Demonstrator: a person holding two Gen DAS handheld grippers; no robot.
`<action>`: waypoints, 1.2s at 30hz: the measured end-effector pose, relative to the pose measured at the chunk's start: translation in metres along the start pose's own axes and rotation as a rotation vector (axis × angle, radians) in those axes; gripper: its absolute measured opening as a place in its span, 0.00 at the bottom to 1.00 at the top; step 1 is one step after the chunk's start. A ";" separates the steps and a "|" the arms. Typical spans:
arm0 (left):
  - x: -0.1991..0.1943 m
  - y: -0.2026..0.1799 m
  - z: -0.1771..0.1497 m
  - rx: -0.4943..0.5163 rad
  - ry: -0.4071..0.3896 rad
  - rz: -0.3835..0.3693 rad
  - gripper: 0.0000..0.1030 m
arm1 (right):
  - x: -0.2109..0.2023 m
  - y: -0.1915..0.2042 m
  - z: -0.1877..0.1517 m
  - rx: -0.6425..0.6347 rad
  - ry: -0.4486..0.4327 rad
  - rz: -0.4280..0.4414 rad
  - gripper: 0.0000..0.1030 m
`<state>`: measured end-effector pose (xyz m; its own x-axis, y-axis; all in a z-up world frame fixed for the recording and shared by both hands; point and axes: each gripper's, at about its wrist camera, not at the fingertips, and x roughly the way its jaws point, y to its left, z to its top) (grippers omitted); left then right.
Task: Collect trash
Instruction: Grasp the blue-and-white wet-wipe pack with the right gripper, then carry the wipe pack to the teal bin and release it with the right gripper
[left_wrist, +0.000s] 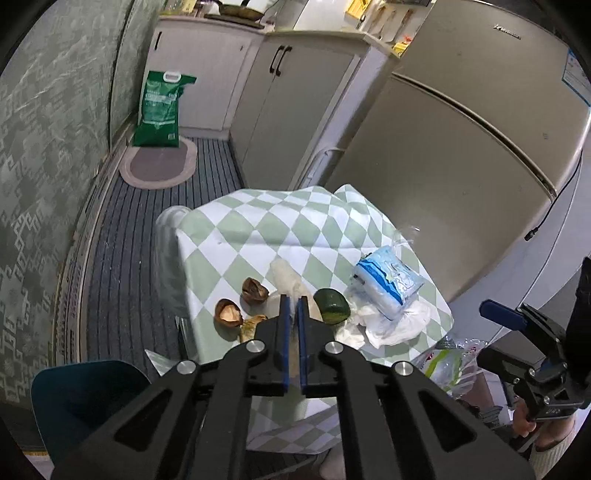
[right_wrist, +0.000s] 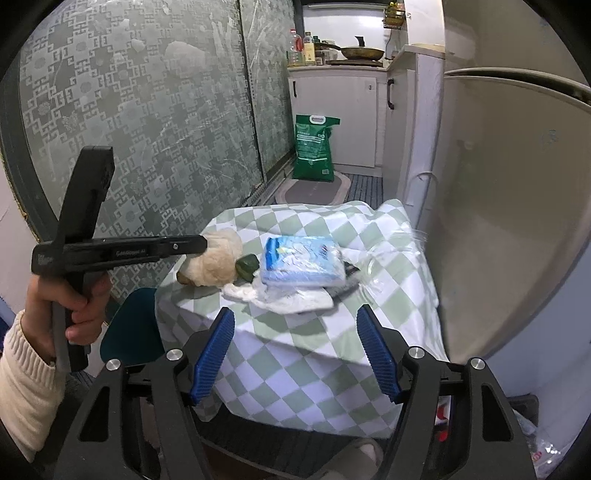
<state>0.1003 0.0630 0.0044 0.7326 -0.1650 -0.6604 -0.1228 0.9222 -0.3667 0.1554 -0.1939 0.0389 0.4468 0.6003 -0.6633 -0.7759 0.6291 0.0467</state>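
Trash is lying clustered at the near edge of the checked cloth (left_wrist: 258, 229), within reach of both grippers; the left gripper (left_wrist: 293, 308) is pinching a crumpled cream tissue (right_wrist: 216, 264), its jaws closed on a fold at the wad's near side, so the soft wad is dangling below the tips rather than sitting deep between them; two brown husks (left_wrist: 242, 301) and a green rind (left_wrist: 331, 305) are resting just beside it, untouched; the right gripper (right_wrist: 295, 354) is hovering short of the table, jaws apart and empty, facing the blue-and-white pack (right_wrist: 301, 266) on white wrapping (right_wrist: 291, 299); judged, this spread is suiting a wide, flat target
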 end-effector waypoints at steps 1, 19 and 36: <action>0.000 0.002 -0.001 -0.006 -0.011 -0.006 0.04 | 0.003 0.001 0.002 -0.002 -0.003 0.002 0.71; -0.031 -0.002 -0.007 0.003 -0.166 -0.158 0.03 | 0.087 -0.003 0.036 0.012 -0.046 -0.034 0.82; -0.087 0.037 -0.013 -0.085 -0.339 -0.070 0.03 | 0.109 -0.017 0.035 0.070 -0.009 -0.039 0.73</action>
<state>0.0234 0.1072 0.0397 0.9200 -0.0886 -0.3818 -0.1091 0.8778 -0.4665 0.2331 -0.1219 -0.0087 0.4805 0.5785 -0.6591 -0.7249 0.6850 0.0728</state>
